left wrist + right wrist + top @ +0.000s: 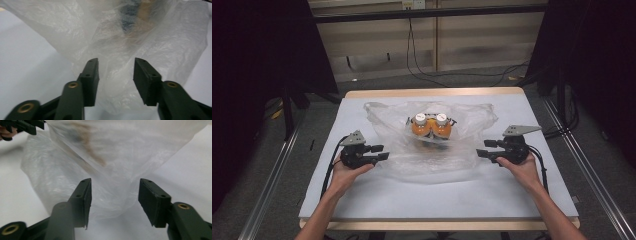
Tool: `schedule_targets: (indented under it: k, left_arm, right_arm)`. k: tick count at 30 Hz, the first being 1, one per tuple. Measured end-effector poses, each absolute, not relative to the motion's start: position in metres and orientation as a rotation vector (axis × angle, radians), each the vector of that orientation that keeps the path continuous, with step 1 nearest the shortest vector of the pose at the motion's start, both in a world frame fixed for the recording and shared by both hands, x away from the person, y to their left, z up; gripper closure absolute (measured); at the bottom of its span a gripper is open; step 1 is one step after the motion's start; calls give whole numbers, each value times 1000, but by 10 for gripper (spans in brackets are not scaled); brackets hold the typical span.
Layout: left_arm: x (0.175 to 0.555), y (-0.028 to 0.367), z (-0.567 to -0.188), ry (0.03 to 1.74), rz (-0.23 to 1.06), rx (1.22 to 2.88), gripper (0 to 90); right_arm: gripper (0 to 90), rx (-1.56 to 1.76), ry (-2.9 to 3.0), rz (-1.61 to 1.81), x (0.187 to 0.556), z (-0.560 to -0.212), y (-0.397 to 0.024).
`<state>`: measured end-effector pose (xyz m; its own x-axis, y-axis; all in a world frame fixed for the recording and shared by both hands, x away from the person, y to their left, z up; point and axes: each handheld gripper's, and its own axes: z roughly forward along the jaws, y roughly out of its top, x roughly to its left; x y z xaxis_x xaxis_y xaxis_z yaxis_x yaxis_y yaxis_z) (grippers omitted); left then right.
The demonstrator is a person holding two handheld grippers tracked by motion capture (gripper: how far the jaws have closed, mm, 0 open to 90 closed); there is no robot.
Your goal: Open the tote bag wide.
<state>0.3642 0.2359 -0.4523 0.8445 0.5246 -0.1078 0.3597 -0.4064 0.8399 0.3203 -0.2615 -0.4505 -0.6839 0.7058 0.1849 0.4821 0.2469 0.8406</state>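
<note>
A clear plastic bag (432, 142) lies spread on the white table top (437, 195). Inside it stand two orange bottles (430, 127) with white caps, side by side. My left gripper (384, 152) is at the bag's left edge, open, its jaws pointing right. In the left gripper view the crumpled bag (117, 55) lies just past the open jaws, with film between them. My right gripper (482, 149) is at the bag's right edge, open, pointing left. The right gripper view shows the bag (110, 170) spreading before the open gripper (113, 200), and the left gripper (22, 126) at top left.
The table has wooden edges (432, 93) at back and front. Metal rails (272, 175) run along both sides on the floor. Black cables (422, 70) lie on the floor behind the table. Dark curtains hang left and right.
</note>
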Motion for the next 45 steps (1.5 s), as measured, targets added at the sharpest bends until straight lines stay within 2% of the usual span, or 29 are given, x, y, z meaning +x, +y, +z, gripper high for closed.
schedule_targets:
  k: [2,4,7,12,15,20,29,34,38,42,45]
  left_arm:
    - [359,241,-446,648,227,2029,491]
    - [354,245,-439,636,229,2004,493]
    - [349,247,-427,610,228,1943,556]
    - [354,234,-408,546,223,1908,757]
    - [361,222,-397,507,244,1899,825]
    - [378,201,-381,470,248,1900,844]
    - [420,158,-384,486,232,1985,855]
    - [422,149,-408,512,246,2080,892]
    - [423,154,-422,544,210,2073,875]
    - [425,147,-440,545,208,2176,852]
    - [428,142,-449,557,182,2192,853]
  right_arm:
    - [392,1111,2254,1425,315,-442,-265]
    - [394,1097,2238,1452,311,-435,-267]
    - [424,1068,2260,1437,306,-424,-266]
    - [658,1015,2238,1505,307,-406,-263]
    - [775,985,2253,1556,314,-393,-259]
    - [887,920,2262,1551,332,-377,-241]
    - [900,882,2337,1508,369,-383,-202]
    - [900,904,2425,1393,373,-407,-191]
    - [900,926,2473,1325,372,-426,-189]
    - [900,957,2500,1309,377,-442,-187]
    - [900,953,2545,1226,380,-454,-181]
